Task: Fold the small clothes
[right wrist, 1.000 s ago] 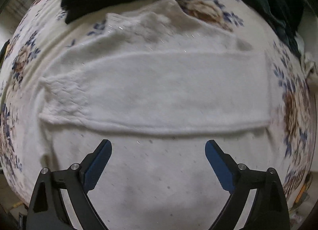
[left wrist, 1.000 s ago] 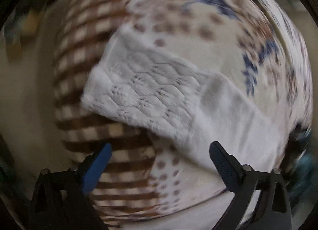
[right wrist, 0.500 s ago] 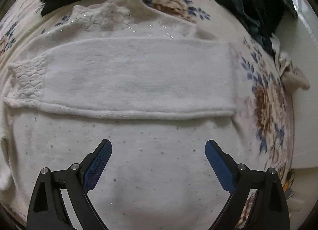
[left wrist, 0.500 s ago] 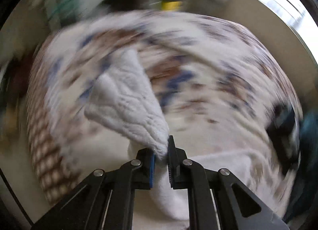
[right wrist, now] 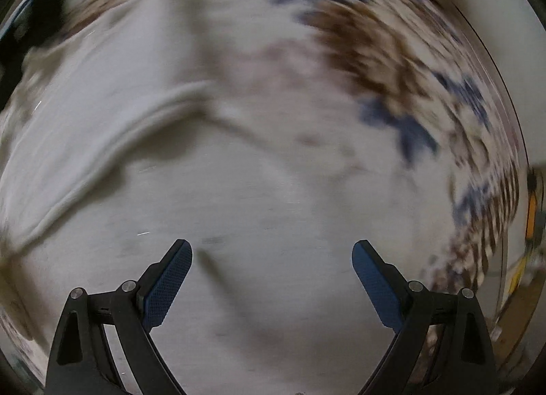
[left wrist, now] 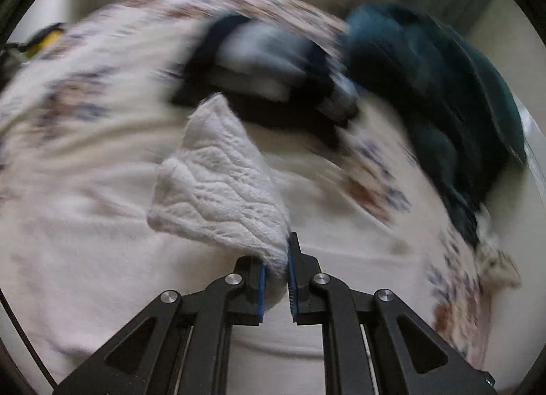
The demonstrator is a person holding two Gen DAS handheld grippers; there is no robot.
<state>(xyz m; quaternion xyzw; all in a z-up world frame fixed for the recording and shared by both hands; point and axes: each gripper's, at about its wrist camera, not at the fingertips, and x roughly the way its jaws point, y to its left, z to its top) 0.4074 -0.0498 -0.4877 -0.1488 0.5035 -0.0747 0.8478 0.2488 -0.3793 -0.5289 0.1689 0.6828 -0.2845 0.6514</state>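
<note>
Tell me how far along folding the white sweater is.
Early. No finished fold shows. In hand: the left gripper is shut on the sweater's knitted cuff, lifting the sleeve over the sweater. The right gripper hovers open above it. Left: laying that sleeve down and folding the body.

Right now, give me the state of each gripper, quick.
Left gripper: closed on the white sweater's cuff.
Right gripper: open, holding nothing, above the white sweater.

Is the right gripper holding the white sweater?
No, the right gripper has its fingers spread wide apart above the white sweater, with nothing pinched between them.
</note>
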